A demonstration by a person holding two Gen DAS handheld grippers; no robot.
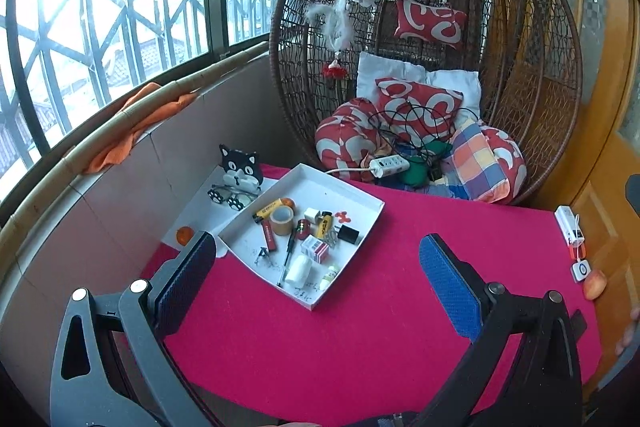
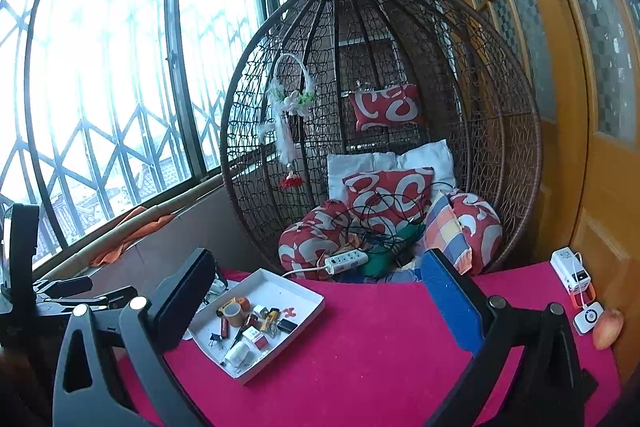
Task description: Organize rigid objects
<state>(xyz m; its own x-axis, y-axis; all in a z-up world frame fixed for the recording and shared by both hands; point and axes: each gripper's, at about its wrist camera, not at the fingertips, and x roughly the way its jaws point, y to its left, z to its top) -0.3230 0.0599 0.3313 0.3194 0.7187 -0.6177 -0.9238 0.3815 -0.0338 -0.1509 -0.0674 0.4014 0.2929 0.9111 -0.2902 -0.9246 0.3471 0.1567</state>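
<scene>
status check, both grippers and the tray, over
Left gripper open, empty, above the red cloth. Right gripper open, empty. White tray full of small items, untouched. Nothing in the way.

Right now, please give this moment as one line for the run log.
left gripper: open, empty, above cloth | right gripper: open, empty | tray: on red cloth, holds tape, pen, small items | nothing grasped

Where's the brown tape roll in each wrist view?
Left wrist: brown ring-shaped tape roll sits centre-left, inside the shallow white cardboard tray.
Right wrist: tape roll is lower-left of centre, in the same tray.
Shared landmark: white plastic power strip beyond the tray.
</scene>
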